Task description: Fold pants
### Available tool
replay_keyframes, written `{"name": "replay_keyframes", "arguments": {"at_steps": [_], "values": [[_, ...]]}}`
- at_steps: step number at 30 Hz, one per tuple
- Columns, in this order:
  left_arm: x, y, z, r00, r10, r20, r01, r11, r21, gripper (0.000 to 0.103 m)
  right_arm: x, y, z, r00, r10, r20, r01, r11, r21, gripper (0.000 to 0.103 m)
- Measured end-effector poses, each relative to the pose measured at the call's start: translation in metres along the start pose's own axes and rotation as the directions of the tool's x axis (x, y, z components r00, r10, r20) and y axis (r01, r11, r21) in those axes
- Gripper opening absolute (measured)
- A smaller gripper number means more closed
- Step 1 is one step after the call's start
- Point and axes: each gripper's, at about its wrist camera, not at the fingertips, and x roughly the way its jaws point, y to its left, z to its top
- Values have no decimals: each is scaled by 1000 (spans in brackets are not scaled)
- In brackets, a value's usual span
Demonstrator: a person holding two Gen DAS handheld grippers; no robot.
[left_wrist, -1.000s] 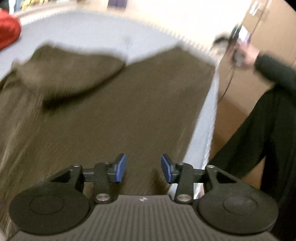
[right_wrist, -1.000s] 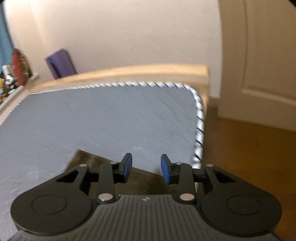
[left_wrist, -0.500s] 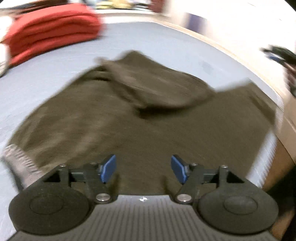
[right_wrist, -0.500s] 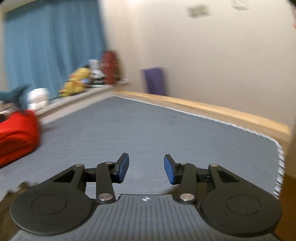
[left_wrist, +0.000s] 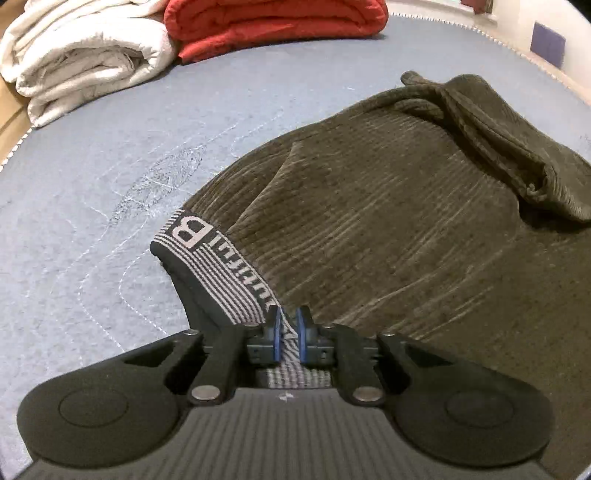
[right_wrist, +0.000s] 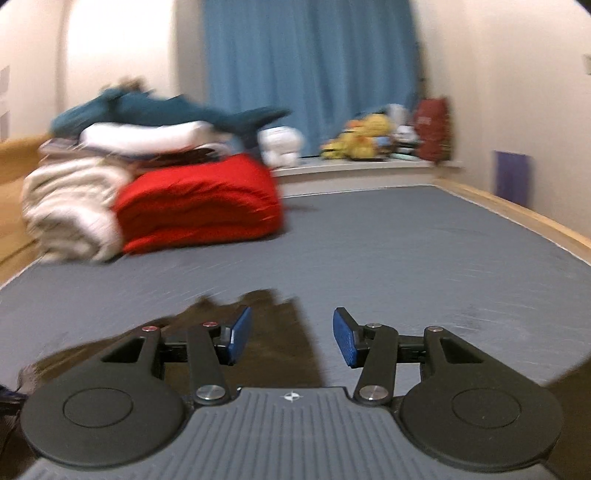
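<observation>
Grey quilted mattress (left_wrist: 92,177): fills most of both views, pale zigzag piping along its far edge; wooden frame (right_wrist: 517,214) runs beside it.
Pants (left_wrist: 388,229): dark brown ribbed fabric, spread flat over the near right part of the mattress; one leg end folded back on itself in a lump at the far right. In the right wrist view only a blurred dark edge (right_wrist: 258,332) shows under the fingers.
Red blanket (left_wrist: 273,22): folded, at the mattress's far end, touching the cream one.
Cream blanket (left_wrist: 81,55): folded, left of the red.
Blue curtain (right_wrist: 310,74): back wall, soft toys on the sill beside it.
Waistband (left_wrist: 218,273): striped black and white, letter B on it, lies at the pants' near left edge.
Left gripper (left_wrist: 289,334): closing, blue pads pinching the waistband.
Right gripper (right_wrist: 291,341): opening, pads spread, nothing between them, above the pants' edge.
</observation>
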Motion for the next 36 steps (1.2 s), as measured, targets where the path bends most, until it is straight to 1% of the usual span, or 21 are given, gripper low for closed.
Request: {"name": "replay_keyframes", "arguments": {"at_steps": [2, 4, 5, 6, 7, 8, 10, 11, 14, 15, 18, 22, 23, 26, 27, 28, 30, 32, 33, 34, 36], "values": [[-5, 7, 5, 1000, -14, 14, 15, 998, -59, 12, 6, 23, -7, 999, 38, -16, -39, 997, -65, 51], [-10, 16, 10, 999, -17, 50, 22, 993, -113, 18, 17, 47, -13, 996, 78, -54, -83, 991, -104, 51], [-13, 19, 12, 998, -12, 69, 22, 990, -137, 26, 19, 55, -18, 991, 109, -74, -116, 987, -112, 51], [-16, 23, 16, 996, -5, 86, 20, 986, -168, 38, 21, 65, -22, 986, 139, -91, -149, 981, -124, 51], [-17, 29, 19, 995, 2, 98, 19, 979, -204, 44, 24, 74, -26, 981, 161, -107, -176, 974, -144, 51], [-18, 34, 22, 995, 3, 104, 22, 972, -236, 49, 24, 86, -32, 975, 184, -123, -204, 963, -174, 51], [-16, 45, 26, 994, -9, 108, 42, 953, -301, 49, 20, 105, -45, 965, 222, -141, -250, 941, -229, 51], [-13, 51, 28, 994, -11, 109, 48, 941, -336, 52, 16, 114, -51, 960, 238, -144, -269, 929, -256, 51], [-6, 64, 29, 993, 12, 116, 37, 910, -412, 67, 4, 135, -60, 956, 267, -120, -293, 878, -378, 51], [-4, 68, 29, 993, 4, 116, 46, 905, -423, 72, 0, 139, -60, 956, 273, -108, -294, 863, -410, 51], [11, 73, 31, 993, -55, 109, 97, 893, -440, 84, -1, 139, -55, 957, 273, -101, -290, 860, -421, 53], [22, 71, 32, 993, -54, 101, 92, 899, -428, 83, 1, 120, -51, 966, 237, -104, -259, 885, -387, 57], [24, 70, 33, 994, -51, 99, 88, 901, -424, 80, 2, 118, -52, 969, 226, -102, -248, 890, -382, 57], [26, 69, 35, 996, 5, 90, 31, 920, -390, 48, 11, 103, -46, 979, 183, -91, -203, 916, -347, 57], [23, 71, 34, 993, 10, 117, 37, 919, -392, 39, 16, 95, -42, 983, 165, -85, -184, 928, -323, 57], [21, 71, 35, 989, 13, 146, 46, 920, -389, 37, 17, 89, -39, 986, 149, -80, -167, 938, -304, 57], [18, 62, 38, 984, 53, 171, 8, 942, -337, 36, 22, 74, -31, 992, 105, -65, -118, 959, -259, 57], [25, 51, 38, 985, 88, 150, -42, 957, -287, 37, 26, 58, -23, 997, 61, -48, -69, 975, -210, 57], [28, 49, 38, 986, 97, 134, -56, 958, -280, 42, 28, 51, -21, 998, 42, -42, -49, 981, -190, 57], [31, 49, 38, 987, 102, 120, -64, 955, -289, 44, 30, 43, -18, 999, 25, -37, -31, 985, -169, 57], [26, 54, 42, 991, 111, 77, -77, 932, -354, 59, 33, 26, -13, 1000, -6, -29, 2, 992, -129, 57]]}}
